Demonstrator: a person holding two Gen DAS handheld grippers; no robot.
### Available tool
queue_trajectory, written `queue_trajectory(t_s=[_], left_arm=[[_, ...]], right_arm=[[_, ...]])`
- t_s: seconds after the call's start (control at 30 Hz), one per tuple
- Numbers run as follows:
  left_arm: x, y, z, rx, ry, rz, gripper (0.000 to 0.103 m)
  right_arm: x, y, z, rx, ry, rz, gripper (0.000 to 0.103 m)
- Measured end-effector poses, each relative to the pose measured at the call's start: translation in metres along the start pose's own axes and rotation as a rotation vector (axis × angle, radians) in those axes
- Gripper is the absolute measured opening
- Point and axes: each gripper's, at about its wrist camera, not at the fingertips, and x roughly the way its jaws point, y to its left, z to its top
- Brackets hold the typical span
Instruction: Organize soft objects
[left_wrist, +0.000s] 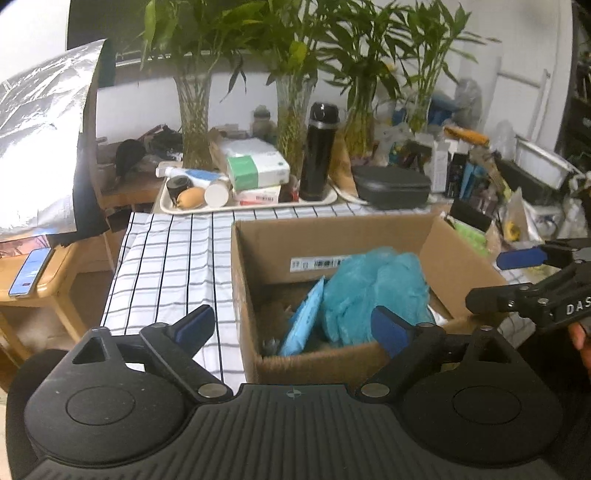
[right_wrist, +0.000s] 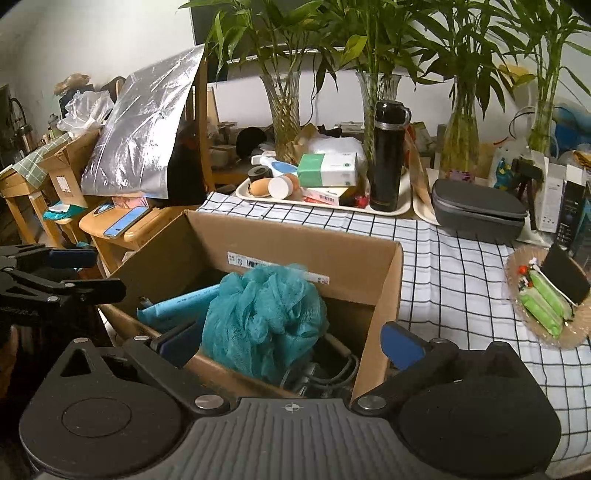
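Observation:
An open cardboard box (left_wrist: 332, 240) (right_wrist: 295, 240) stands on the checked tablecloth. Inside it lies a teal mesh bath pouf (left_wrist: 373, 291) (right_wrist: 262, 317), with a light blue soft packet (left_wrist: 303, 321) (right_wrist: 177, 302) leaning beside it. My left gripper (left_wrist: 291, 326) hovers open at the box's near left corner, nothing between its fingers. Over the box's near edge, my right gripper (right_wrist: 288, 343) is open wide, the pouf lying free just beyond its fingers. Each gripper also shows in the other's view: the right one (left_wrist: 498, 277), the left one (right_wrist: 92, 273).
Behind the box a tray (left_wrist: 325, 199) carries a black flask (left_wrist: 319, 147), a tissue box and small items. A grey case (right_wrist: 476, 214), glass vases of bamboo and clutter line the back. A wicker dish (right_wrist: 517, 317) of green packets sits right; a phone (left_wrist: 29, 271) rests on a wooden stool left.

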Motion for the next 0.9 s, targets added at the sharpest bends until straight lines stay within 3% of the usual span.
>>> queue_trajectory(t_s=[0.3, 0.63, 0.9], left_arm=[[-0.004, 0.0, -0.007, -0.004, 0.049, -0.024, 0.103], [-0.001, -0.004, -0.006, 0.028, 0.093, 0.017, 0.103], [0.004, -0.004, -0.008, 0.043, 0.131, 0.056, 0.103]], right_arm=[[-0.004, 0.012, -0.009, 0.031, 0.034, -0.056, 0.103], [0.0, 0.024, -0.009, 0.026, 0.109, -0.238, 0.103], [-0.001, 0.022, -0.012, 0.035, 0.149, -0.275, 0.103]])
